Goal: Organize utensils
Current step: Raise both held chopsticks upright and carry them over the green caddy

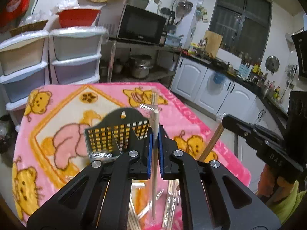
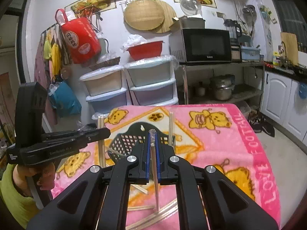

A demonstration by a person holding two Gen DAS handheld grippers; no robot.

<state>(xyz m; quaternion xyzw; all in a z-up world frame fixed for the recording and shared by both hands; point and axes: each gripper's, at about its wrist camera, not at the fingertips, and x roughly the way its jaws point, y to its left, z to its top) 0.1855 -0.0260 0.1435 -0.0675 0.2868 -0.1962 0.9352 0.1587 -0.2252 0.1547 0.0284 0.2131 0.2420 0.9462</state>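
I hold a chopstick (image 1: 155, 134) in my left gripper (image 1: 155, 134), the blue pads (image 1: 150, 143) pressed together on it; it runs up between them, its wrapped tip poking above the jaws and its lower end hanging over the blanket (image 1: 57, 99). My right gripper (image 2: 153, 143) is likewise clamped on a second chopstick (image 2: 154, 168), a scrap of clear wrapper (image 2: 153, 133) showing at the pad tips.

Just ahead of both grippers stands the black basket (image 2: 124, 141), a mesh holder with a divider and a hanging hole in its raised back. It sits on the pink bear-print blanket, between me and the far edge of the table. One chopstick (image 2: 170, 126) stands upright at its right side; whether it is inside a compartment I cannot tell.

More chopsticks (image 2: 153, 213) lie loose on the blanket below my jaws, some in clear sleeves.

In the right view my left gripper crosses the left of the picture, a pair of sticks (image 2: 101, 143) upright behind it. In the left view my right gripper (image 1: 249, 132) enters from the right.

Beyond the table stand plastic drawers (image 2: 151, 84), a red bowl (image 2: 145, 48), a microwave (image 2: 205, 45) on a shelf, pots (image 2: 222, 90) below, and white cabinets (image 1: 193, 76).
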